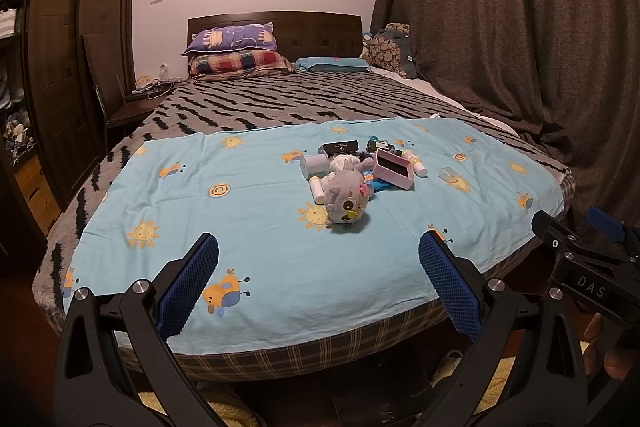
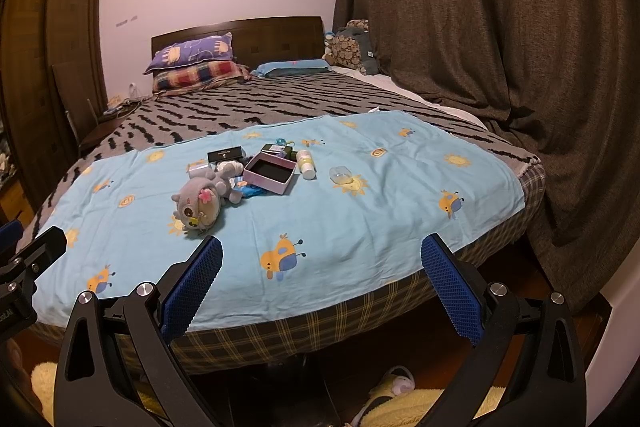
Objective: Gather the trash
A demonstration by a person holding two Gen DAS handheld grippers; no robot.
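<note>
Both held short of the foot of the bed (image 1: 312,347), well apart from the clutter: left gripper (image 1: 318,283) with jaws spread wide and empty, right gripper (image 2: 320,285) likewise agape, nothing between the blue pads. Heaped near the middle of a light blue sheet (image 1: 248,211) printed with suns and giraffes, a small pile of odds and ends. Nearest, a grey plush toy (image 2: 204,201) with a pink flower on its head, lying on its side, head toward the foot of the bed, body running back into the pile. Just behind it, an open pink box (image 2: 271,173) with a dark lining, mouth upward, long side slanting across the sheet. Beside that, a white bottle (image 2: 307,165) lying down, long axis roughly toward the headboard. Further back, a flat black box (image 2: 226,155), label up. Off to the right, apart from the heap, a clear plastic cup (image 2: 341,175) tipped on its side. Under the plush, a crumpled blue wrapper (image 2: 250,191). On the left, a pale lilac roll (image 1: 314,164), lying with its round end toward the left wrist camera.
</note>
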